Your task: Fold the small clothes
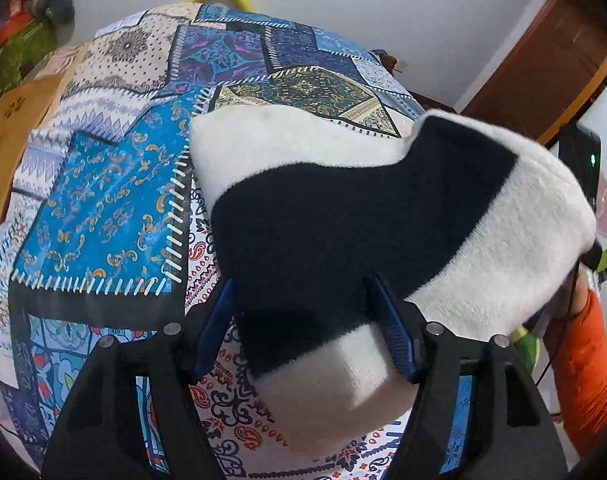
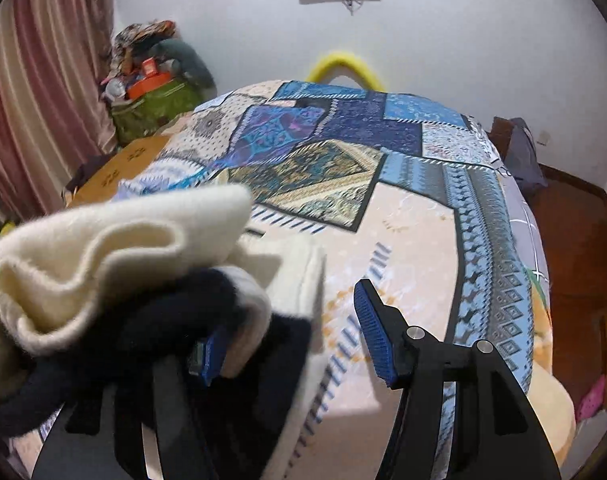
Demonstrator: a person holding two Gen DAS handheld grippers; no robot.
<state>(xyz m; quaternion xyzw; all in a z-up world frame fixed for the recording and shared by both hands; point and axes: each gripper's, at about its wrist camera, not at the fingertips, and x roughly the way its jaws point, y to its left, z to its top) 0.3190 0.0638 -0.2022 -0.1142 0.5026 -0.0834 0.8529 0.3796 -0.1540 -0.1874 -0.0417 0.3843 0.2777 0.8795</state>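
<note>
- Two grippers show, one per view, each with two blue-padded fingers on black arms.
- One garment [image 1: 343, 220], fluffy white with one broad black band, fills the centre and right of the left wrist view, lying across the patchwork bedspread [image 1: 103, 208].
- Left gripper [image 1: 303, 328]: its jaws stand spread apart at the bottom centre of the frame, with the garment's black band and white end between them; the right pad lies against the fleece, while the left pad looks just clear of it, so nothing seems clamped.
- Right gripper [image 2: 291, 340]: its jaws are parted. One fingertip stands bare over the bedspread at lower centre; the other is half buried in bunched white-and-black fleece at the lower left of the frame. Whether that fold is caught on it, I cannot tell.
- One orange sleeve [image 1: 583, 380] shows at the lower right edge of the left wrist view.
- One yellow curved object [image 2: 345, 66] peeks over the bed's far edge, at upper centre.
</note>
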